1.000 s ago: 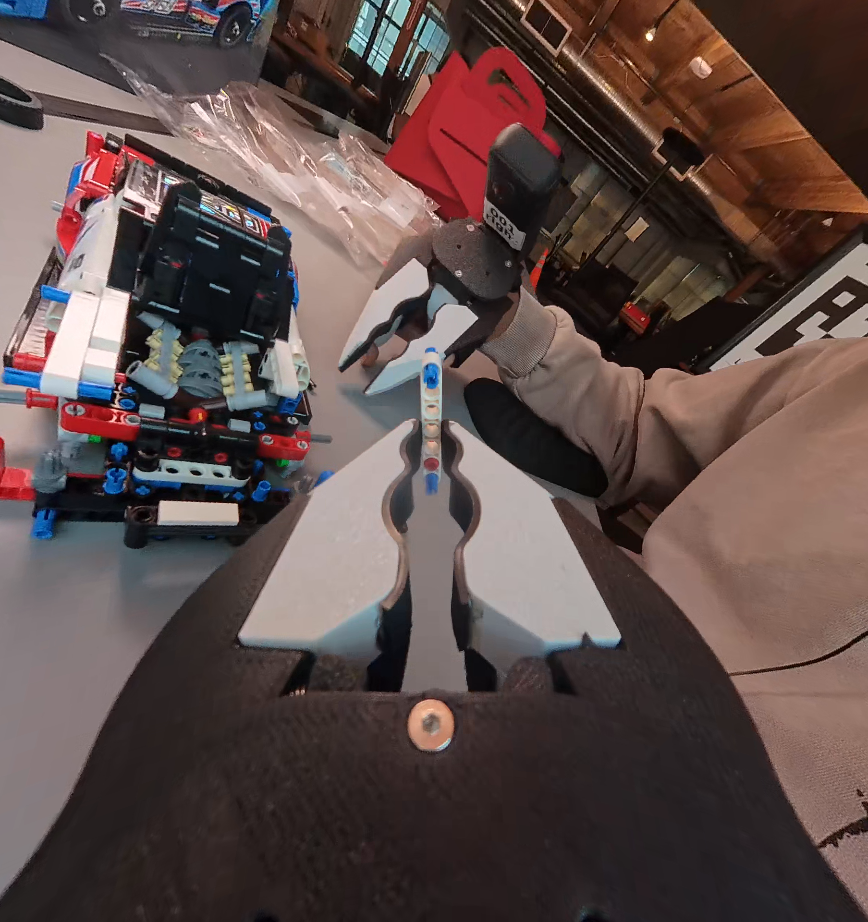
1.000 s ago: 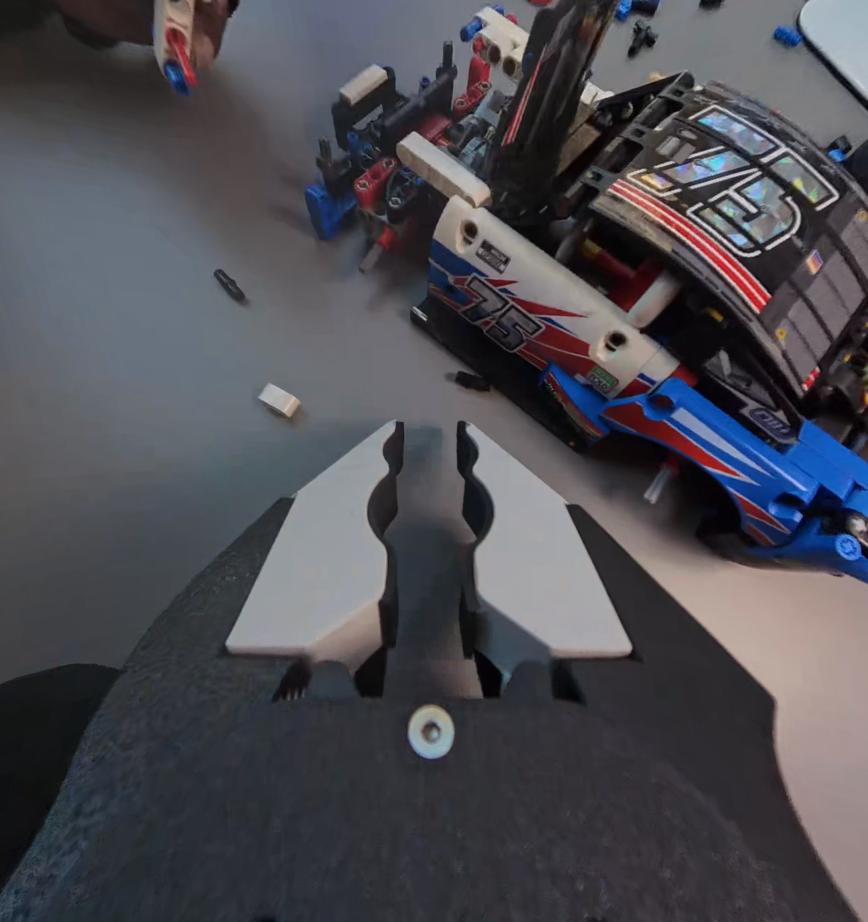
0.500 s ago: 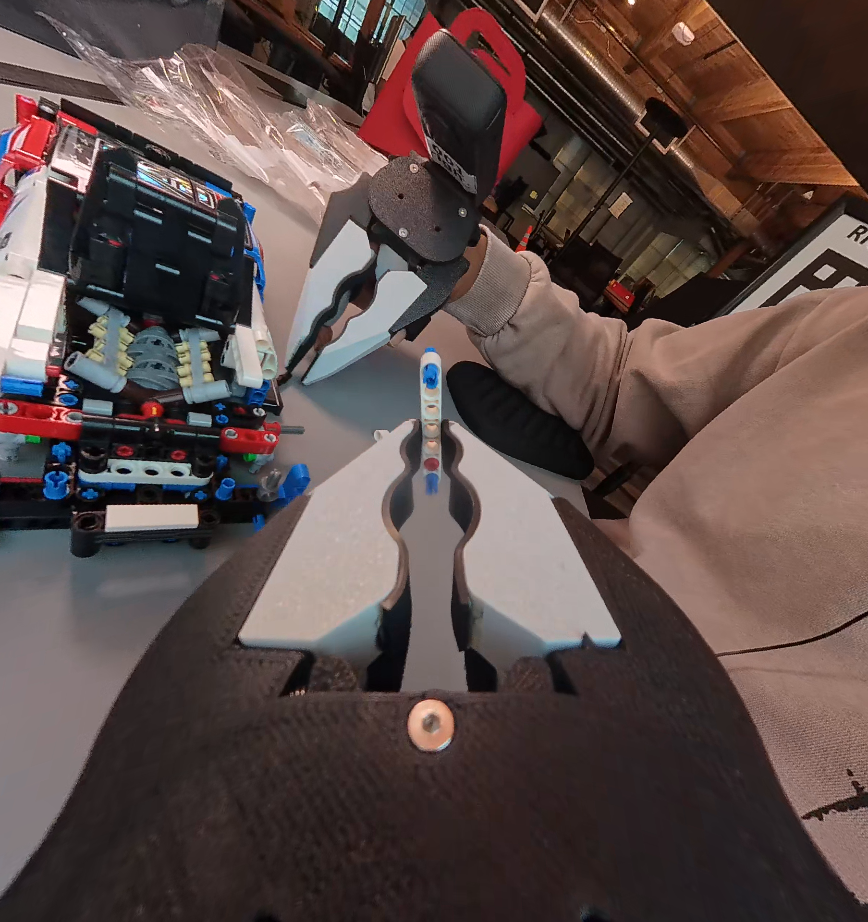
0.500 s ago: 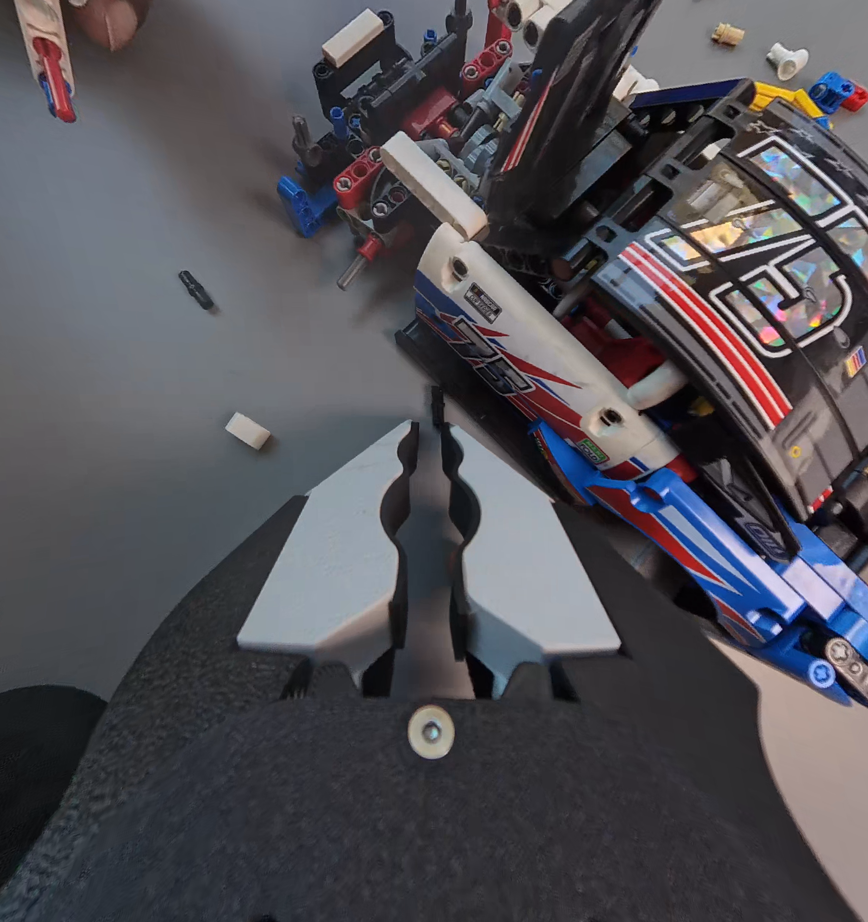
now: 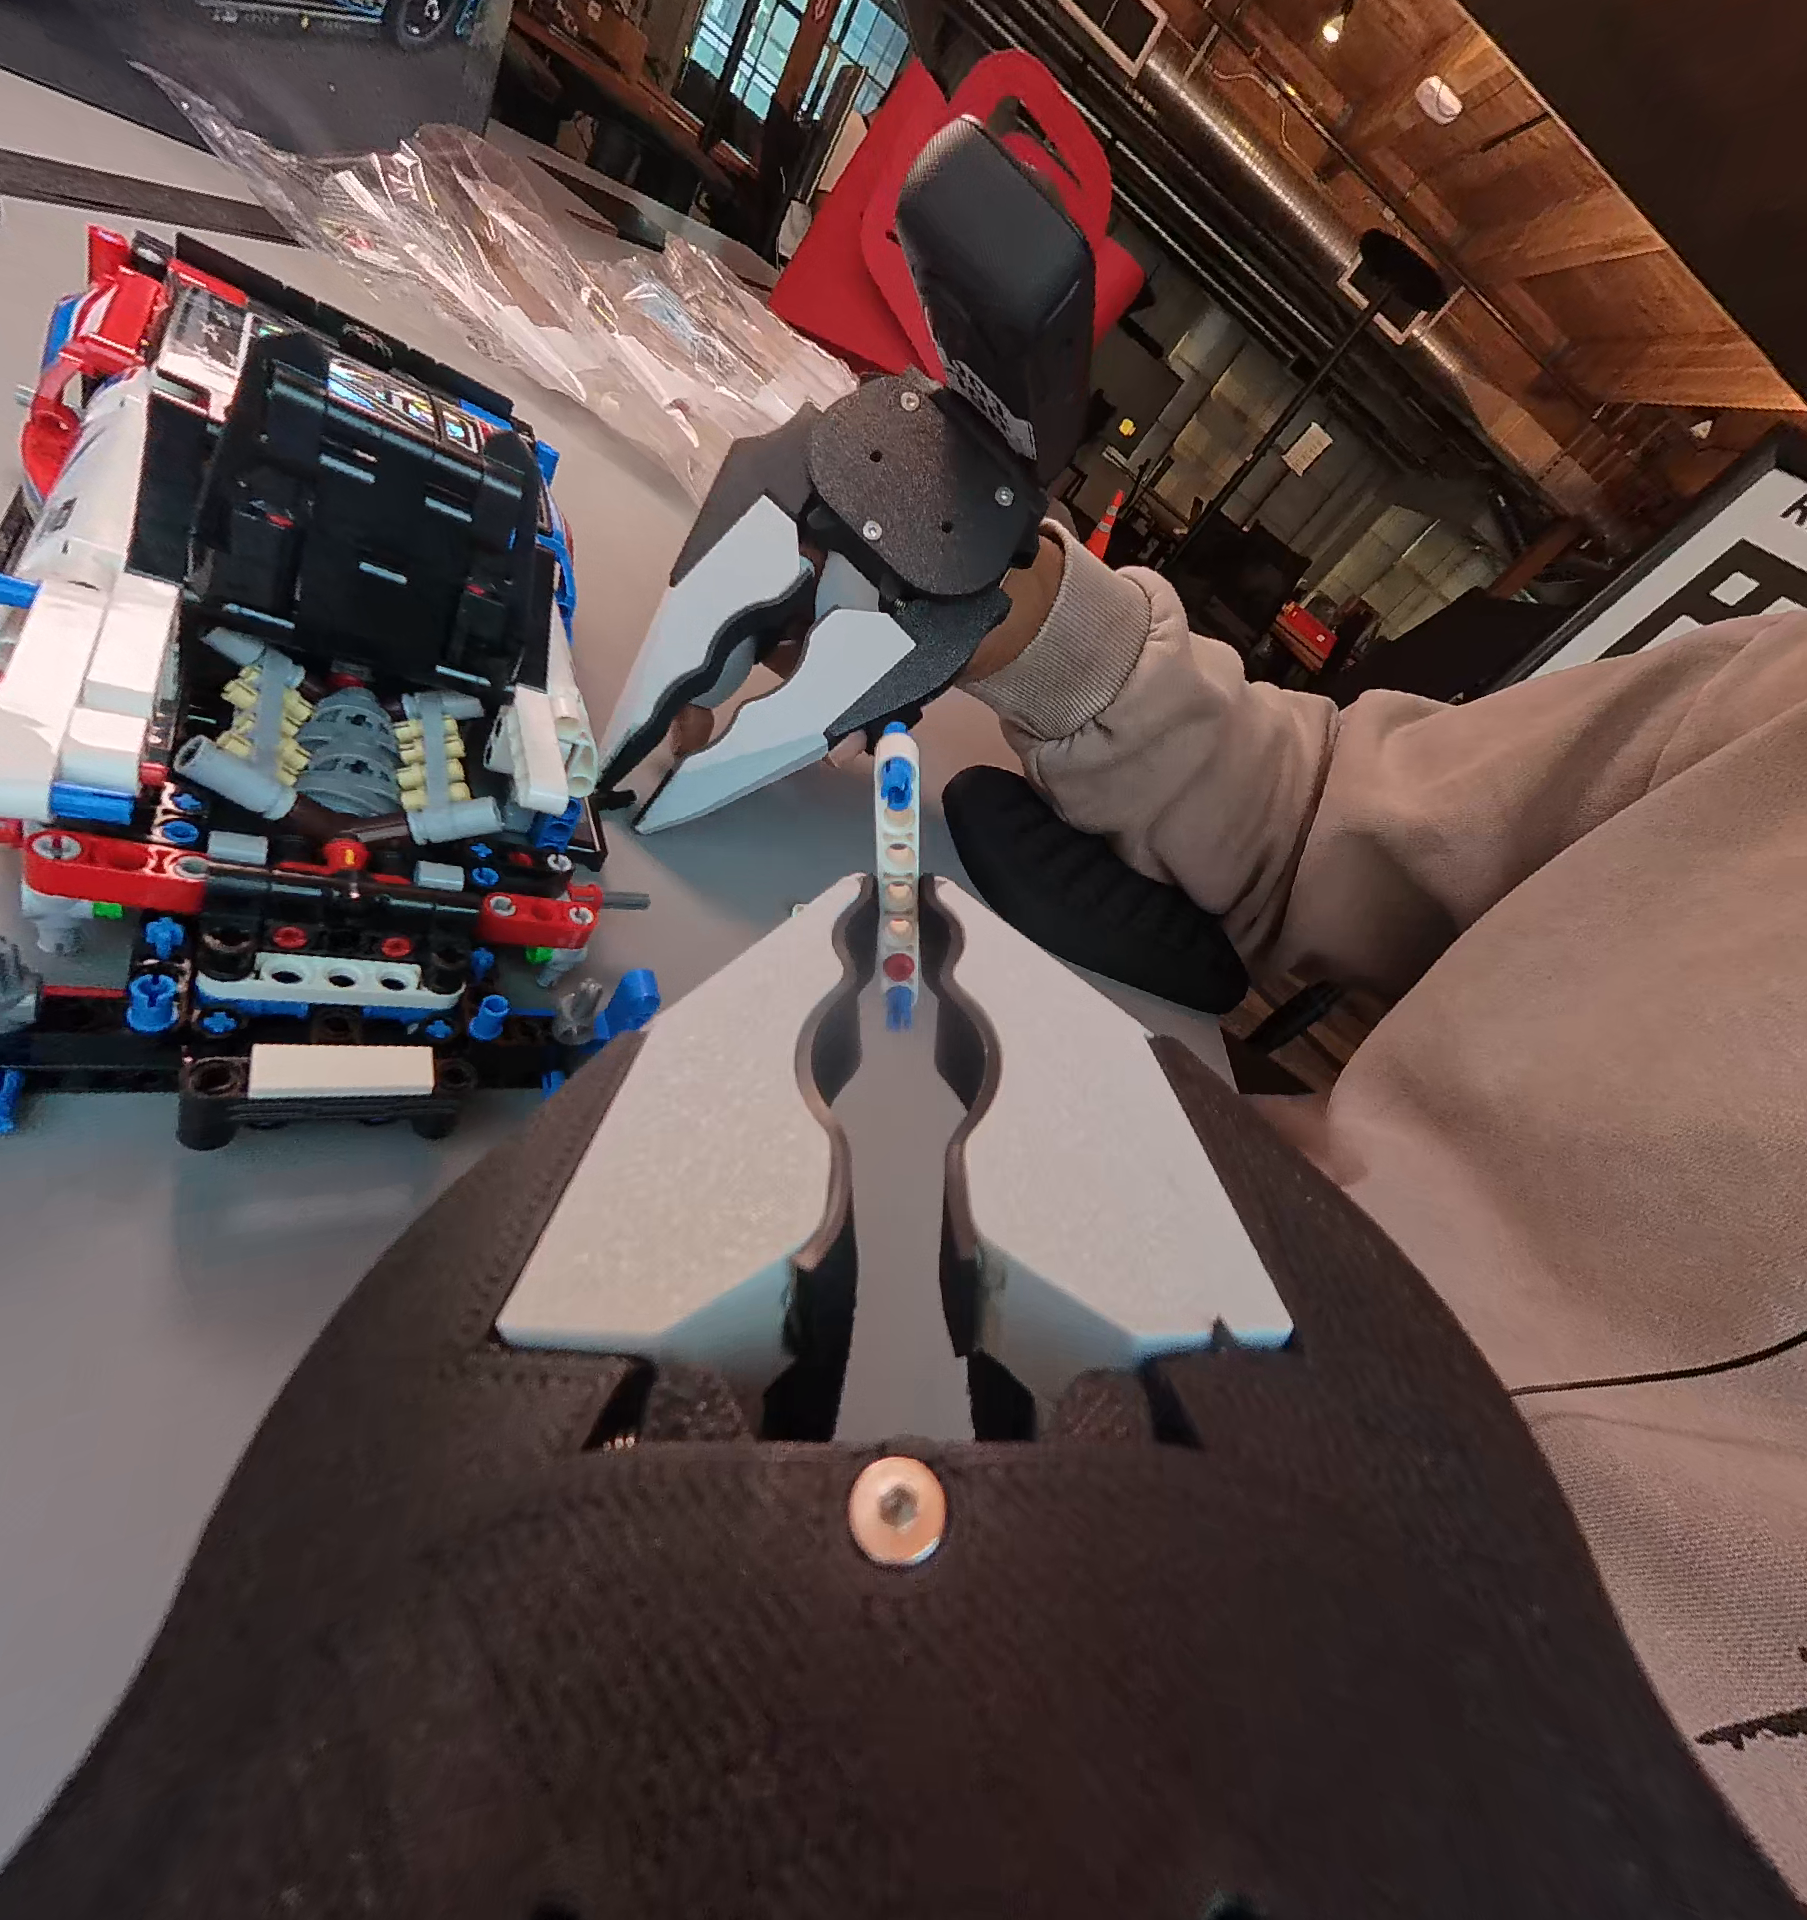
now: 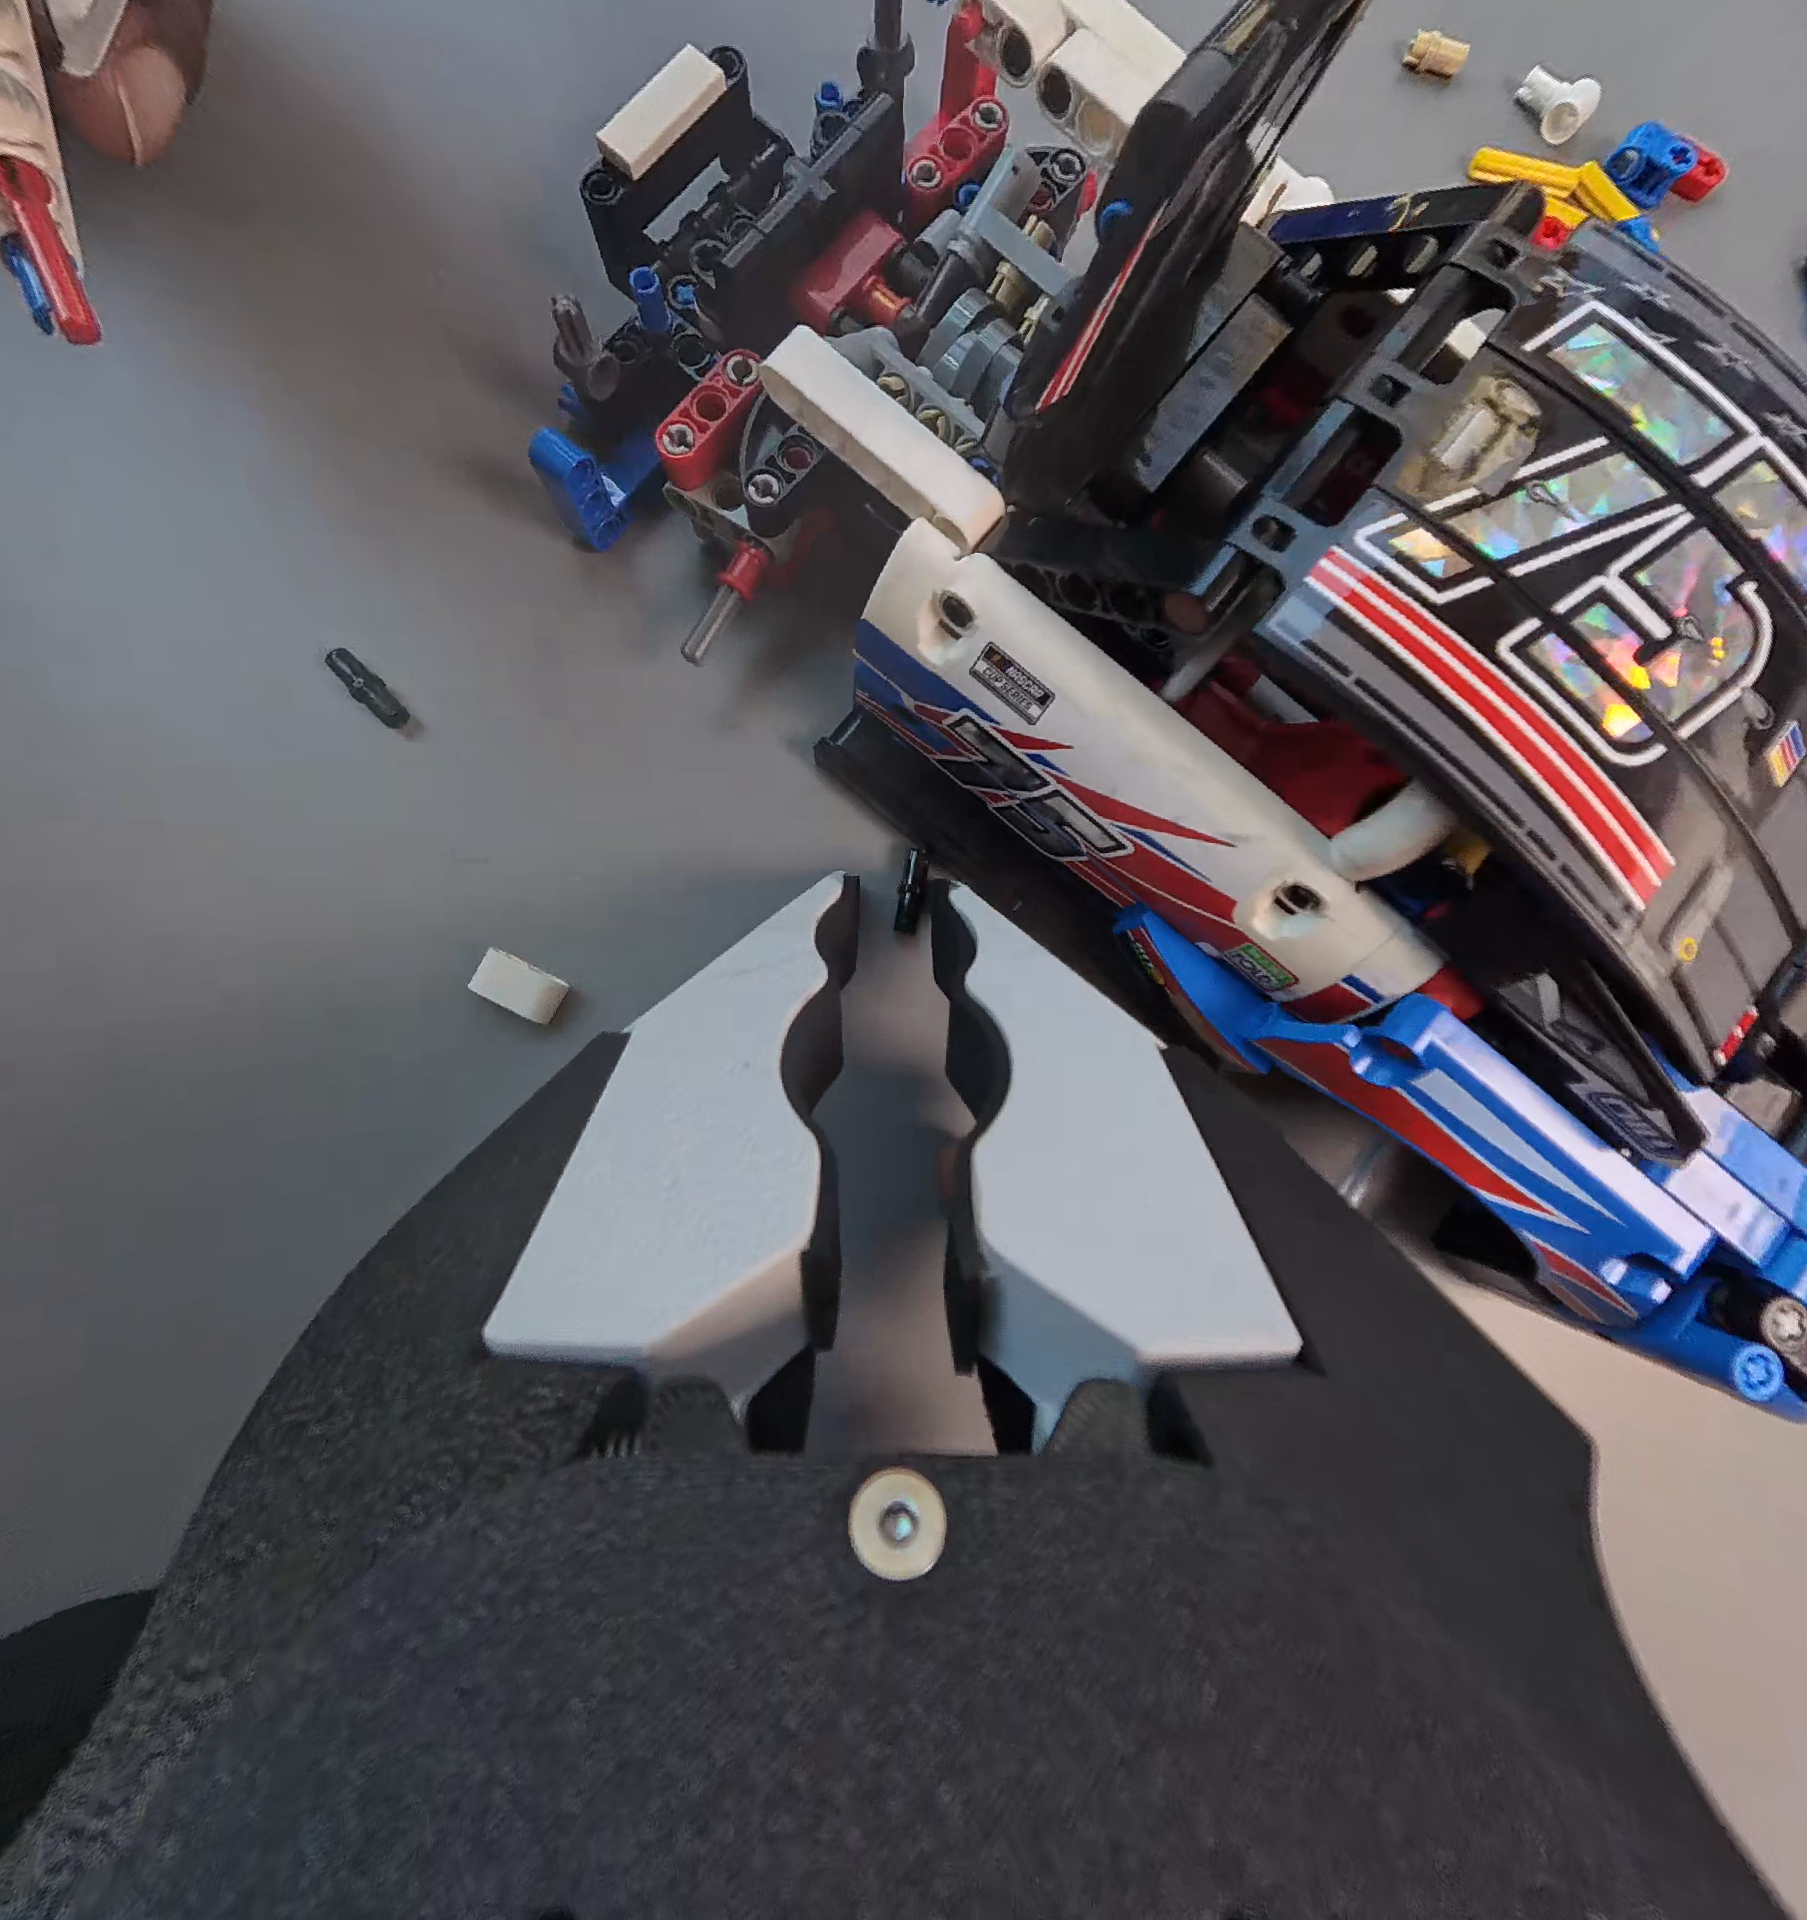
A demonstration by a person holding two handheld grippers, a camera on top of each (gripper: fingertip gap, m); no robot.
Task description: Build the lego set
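Observation:
A partly built red, white, blue and black lego race car (image 5: pixel 286 623) stands on the grey table and also shows in the right wrist view (image 6: pixel 1294 623). My left gripper (image 5: pixel 897 894) is shut on a white holed beam (image 5: pixel 897 831) with blue and red pins, held upright above the table. That beam also shows at the top left of the right wrist view (image 6: pixel 16 197). My right gripper (image 6: pixel 894 888) is down at the car's side, closed to a narrow gap on a small black pin (image 6: pixel 910 891) at its tips. It also shows in the left wrist view (image 5: pixel 631 800).
A loose black pin (image 6: pixel 367 688) and a small white piece (image 6: pixel 518 985) lie on the table left of the car. Several loose pieces (image 6: pixel 1564 177) lie beyond it. Clear plastic bags (image 5: pixel 566 270) lie behind the car. A person's beige sleeve (image 5: pixel 1501 831) fills the right side. My right fingertips sit around 15 cm from my left ones. My right gripper is the nearer one to the small white piece (image 6: pixel 518 985): about 6 cm, against 11 cm.
My right gripper has moved in to the car's side and narrowed its jaws on the black pin, which now stands between its tips. My left gripper still holds the beam.

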